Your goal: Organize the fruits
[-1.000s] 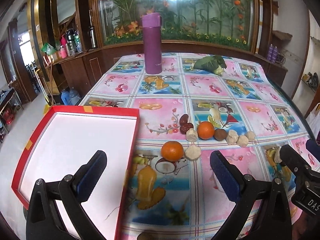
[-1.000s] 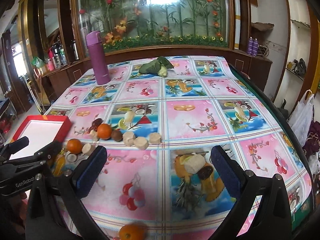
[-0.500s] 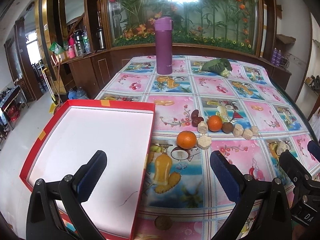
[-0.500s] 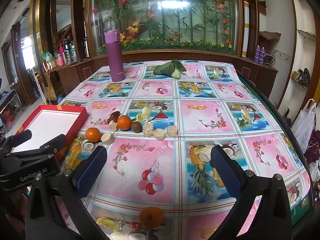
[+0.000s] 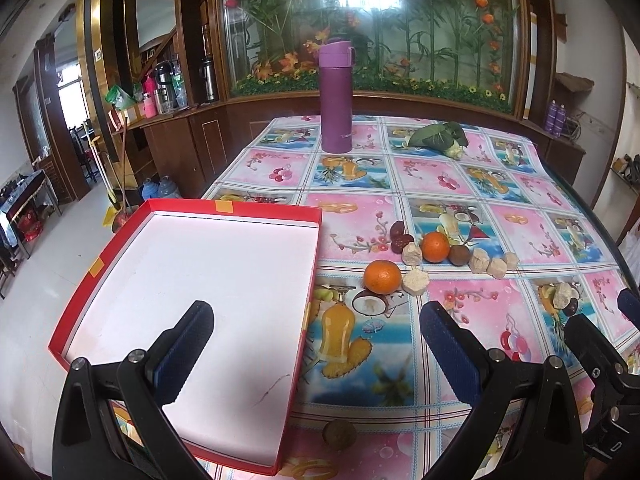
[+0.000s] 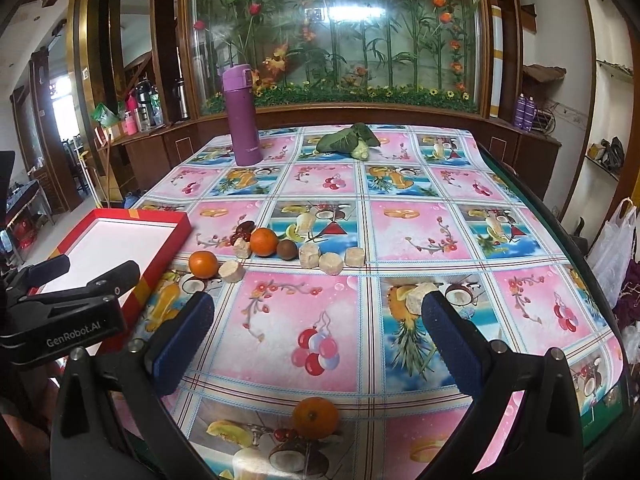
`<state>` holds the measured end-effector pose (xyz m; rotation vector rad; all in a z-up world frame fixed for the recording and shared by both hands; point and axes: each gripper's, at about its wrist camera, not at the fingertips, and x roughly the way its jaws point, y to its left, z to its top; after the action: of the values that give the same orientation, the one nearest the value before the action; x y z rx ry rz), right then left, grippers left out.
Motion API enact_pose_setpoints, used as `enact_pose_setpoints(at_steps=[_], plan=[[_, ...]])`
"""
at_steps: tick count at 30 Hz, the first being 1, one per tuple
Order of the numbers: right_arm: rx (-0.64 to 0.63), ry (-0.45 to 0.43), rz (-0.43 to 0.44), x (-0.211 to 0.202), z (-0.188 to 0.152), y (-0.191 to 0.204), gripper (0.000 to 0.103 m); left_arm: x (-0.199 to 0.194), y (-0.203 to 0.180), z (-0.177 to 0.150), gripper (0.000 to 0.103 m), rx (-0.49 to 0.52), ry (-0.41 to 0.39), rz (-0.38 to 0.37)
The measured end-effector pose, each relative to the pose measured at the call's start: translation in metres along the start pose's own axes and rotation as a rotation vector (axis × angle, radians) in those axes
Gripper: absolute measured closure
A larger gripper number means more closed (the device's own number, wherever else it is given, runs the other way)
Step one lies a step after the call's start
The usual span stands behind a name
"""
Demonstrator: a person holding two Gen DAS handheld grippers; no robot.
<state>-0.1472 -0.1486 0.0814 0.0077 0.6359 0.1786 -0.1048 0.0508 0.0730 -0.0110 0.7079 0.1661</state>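
Legible text, one item: "GenRobot.AI", white lettering on the black body of the left gripper (image 6: 86,276), read in the right wrist view. Small pale print near the base of the purple flask (image 6: 243,114) is too small to read in either view. A small plaque on the gold pillar (image 5: 97,54) at left carries marks that cannot be made out. No other readable labels or numbers.
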Motion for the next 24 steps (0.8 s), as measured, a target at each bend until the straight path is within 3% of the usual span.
enact_pose_setpoints(at_steps=[16, 24], plan=[[-0.007, -0.007, 0.009, -0.009, -0.006, 0.003, 0.0, -0.008, 0.009, -0.005, 0.001, 0.003, -0.011, 0.004], [-0.022, 0.032, 0.039, -0.016, -0.036, -0.018, 0.0, -0.026, 0.052, -0.036, 0.001, 0.033, -0.075, 0.007]])
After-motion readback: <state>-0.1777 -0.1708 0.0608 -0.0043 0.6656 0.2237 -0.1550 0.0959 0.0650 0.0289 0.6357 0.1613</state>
